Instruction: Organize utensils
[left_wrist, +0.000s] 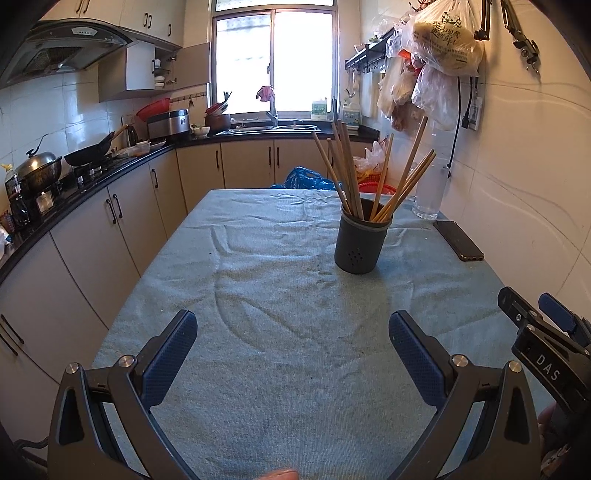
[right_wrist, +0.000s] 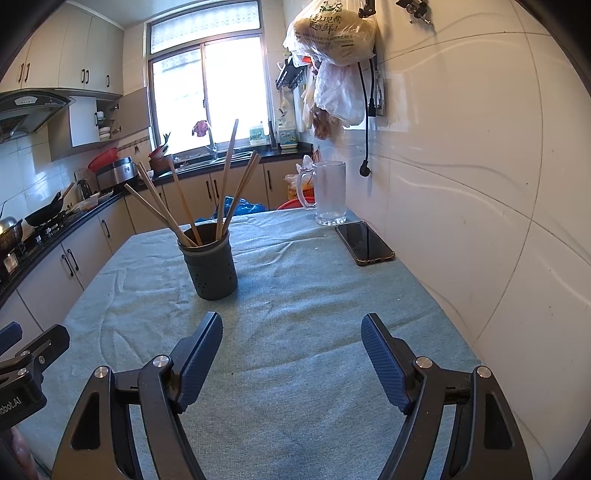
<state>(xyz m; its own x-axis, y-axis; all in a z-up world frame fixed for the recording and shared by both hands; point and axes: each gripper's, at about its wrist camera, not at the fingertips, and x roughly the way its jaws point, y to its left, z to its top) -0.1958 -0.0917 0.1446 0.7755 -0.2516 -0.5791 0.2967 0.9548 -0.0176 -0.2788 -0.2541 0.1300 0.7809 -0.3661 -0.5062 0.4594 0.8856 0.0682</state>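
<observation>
Foreground: left gripper (left_wrist: 293, 332) and right gripper (right_wrist: 291, 336), jaws apart and empty, bases cut off by the lower frame edge. Centre: grey holder (left_wrist: 360, 243) of chopsticks (left_wrist: 347, 166) upright on a blue-green cloth (left_wrist: 258, 280). Beyond: phone (right_wrist: 364, 243), glass mug (right_wrist: 328, 192), glaring window (left_wrist: 275, 62).

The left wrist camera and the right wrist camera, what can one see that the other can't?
Only the left wrist view shows the big steel pot on the stove, and the open left gripper up close. Only the right wrist view shows the glass mug's handle and the open right gripper up close. Both show the dark holder full of chopsticks, the phone, the green cloth and the window.
</observation>
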